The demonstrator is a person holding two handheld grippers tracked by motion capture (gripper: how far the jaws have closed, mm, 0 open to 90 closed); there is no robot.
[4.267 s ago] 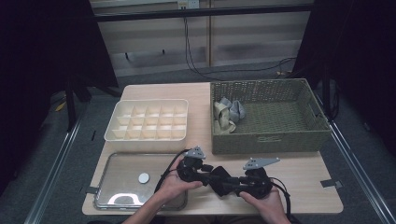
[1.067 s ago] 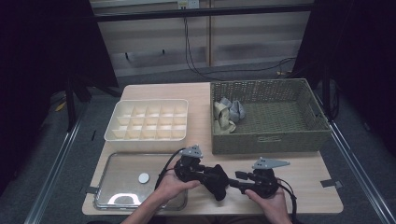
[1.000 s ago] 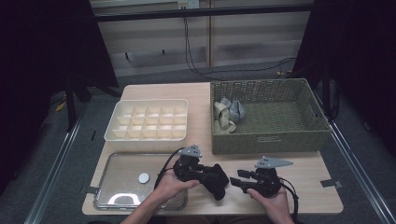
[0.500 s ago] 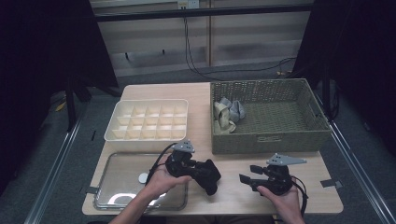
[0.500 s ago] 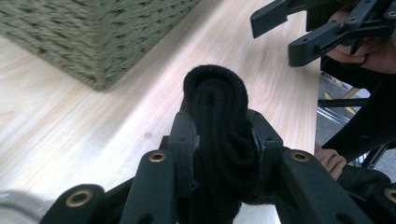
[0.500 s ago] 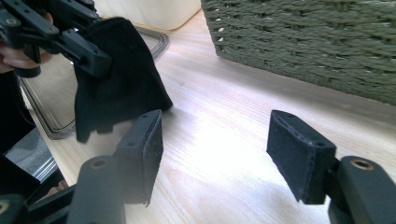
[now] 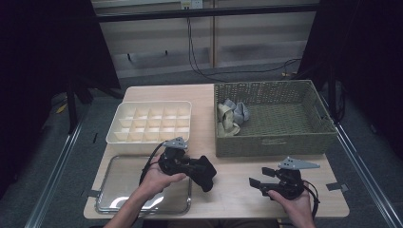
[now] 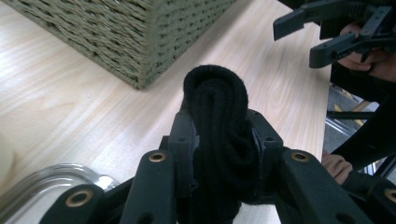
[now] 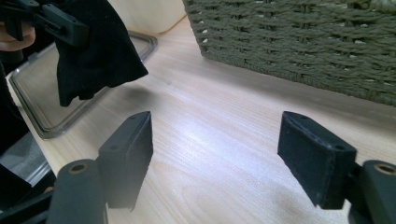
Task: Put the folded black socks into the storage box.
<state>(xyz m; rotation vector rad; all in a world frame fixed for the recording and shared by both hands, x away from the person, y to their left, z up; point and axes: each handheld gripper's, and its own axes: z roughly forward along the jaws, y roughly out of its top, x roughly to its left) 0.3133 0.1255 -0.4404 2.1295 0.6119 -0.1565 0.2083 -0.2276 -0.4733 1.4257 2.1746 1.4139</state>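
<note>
A rolled black sock (image 7: 203, 172) is clamped in my left gripper (image 7: 191, 167), which hovers over the table just right of the metal tray. In the left gripper view the sock (image 8: 216, 107) bulges up between both pads. The right gripper view shows it (image 9: 95, 56) hanging at the upper left. My right gripper (image 7: 258, 177) stands apart at the front right of the table. Its jaws have just been opening and nothing lies between its fingertips (image 9: 128, 144), with bare wood under them.
A woven basket (image 7: 285, 138) at the back right holds pale bundled socks (image 7: 232, 115). A cream compartment box (image 7: 149, 122) stands at the back left, with a shiny metal tray (image 7: 116, 192) in front of it. The basket's wall (image 9: 299, 42) is close ahead of the right gripper.
Both grippers were together on the black sock. The right one has let go, opened and drifted right, while the left one has carried the sock leftward and a little up.
</note>
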